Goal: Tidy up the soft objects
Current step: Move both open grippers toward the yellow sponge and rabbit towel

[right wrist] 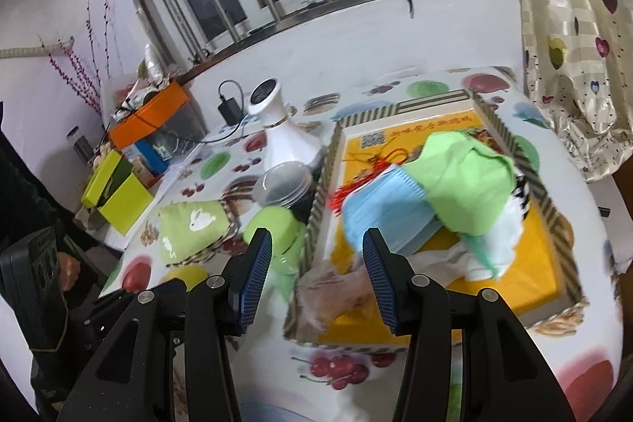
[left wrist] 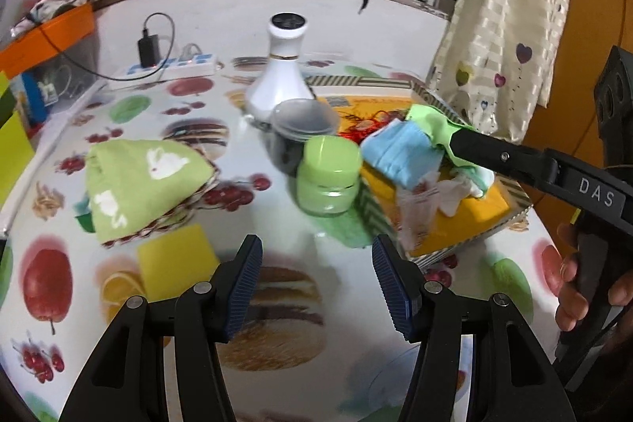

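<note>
Both my grippers, left gripper [left wrist: 316, 283] and right gripper [right wrist: 317, 273], sit half open holding nothing. Yellow sponge [left wrist: 174, 263] is just beside my left one; rabbit towel [left wrist: 142, 180] is farther left. Masks [right wrist: 387, 216] and green cloth [right wrist: 463, 180] are piled in the tray [right wrist: 554, 236] ahead of my right, probably the collecting spot.

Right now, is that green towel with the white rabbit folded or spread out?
Folded. The green rabbit towel lies doubled over on a small woven basket, outside the box.

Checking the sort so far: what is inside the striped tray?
In the tray lie a stack of blue face masks, a green cloth partly over them, white cloths, a red tassel and a clear bag. Anything beneath the pile is hidden.
</note>
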Demonstrator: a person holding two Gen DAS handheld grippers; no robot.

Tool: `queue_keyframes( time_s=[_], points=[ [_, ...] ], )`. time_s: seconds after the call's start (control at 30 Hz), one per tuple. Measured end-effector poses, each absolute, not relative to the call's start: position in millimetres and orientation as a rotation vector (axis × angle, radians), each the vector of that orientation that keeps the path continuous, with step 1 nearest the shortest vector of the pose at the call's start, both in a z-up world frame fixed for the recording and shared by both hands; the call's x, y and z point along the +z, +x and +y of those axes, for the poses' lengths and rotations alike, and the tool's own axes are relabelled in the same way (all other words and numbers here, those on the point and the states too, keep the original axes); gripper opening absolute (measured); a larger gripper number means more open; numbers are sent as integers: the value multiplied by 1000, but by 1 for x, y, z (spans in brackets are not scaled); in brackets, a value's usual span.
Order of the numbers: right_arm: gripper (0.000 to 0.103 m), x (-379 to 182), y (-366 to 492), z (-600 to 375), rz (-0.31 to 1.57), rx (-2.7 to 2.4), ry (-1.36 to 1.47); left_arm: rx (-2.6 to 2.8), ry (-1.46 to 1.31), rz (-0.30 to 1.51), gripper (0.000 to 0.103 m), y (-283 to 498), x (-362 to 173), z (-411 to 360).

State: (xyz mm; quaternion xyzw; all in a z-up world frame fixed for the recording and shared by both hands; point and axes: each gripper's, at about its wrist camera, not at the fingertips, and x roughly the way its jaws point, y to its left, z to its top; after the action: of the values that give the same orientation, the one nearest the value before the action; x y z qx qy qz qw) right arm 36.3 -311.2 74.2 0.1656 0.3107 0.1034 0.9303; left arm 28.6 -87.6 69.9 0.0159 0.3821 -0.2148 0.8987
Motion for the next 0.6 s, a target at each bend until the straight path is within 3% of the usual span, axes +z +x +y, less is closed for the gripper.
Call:
queue_keyframes(
  time_s=[0.6],
  points=[
    [49,63,45,-254,669,248,257,-340,-17,801,58,35,58,-29]
  ],
)
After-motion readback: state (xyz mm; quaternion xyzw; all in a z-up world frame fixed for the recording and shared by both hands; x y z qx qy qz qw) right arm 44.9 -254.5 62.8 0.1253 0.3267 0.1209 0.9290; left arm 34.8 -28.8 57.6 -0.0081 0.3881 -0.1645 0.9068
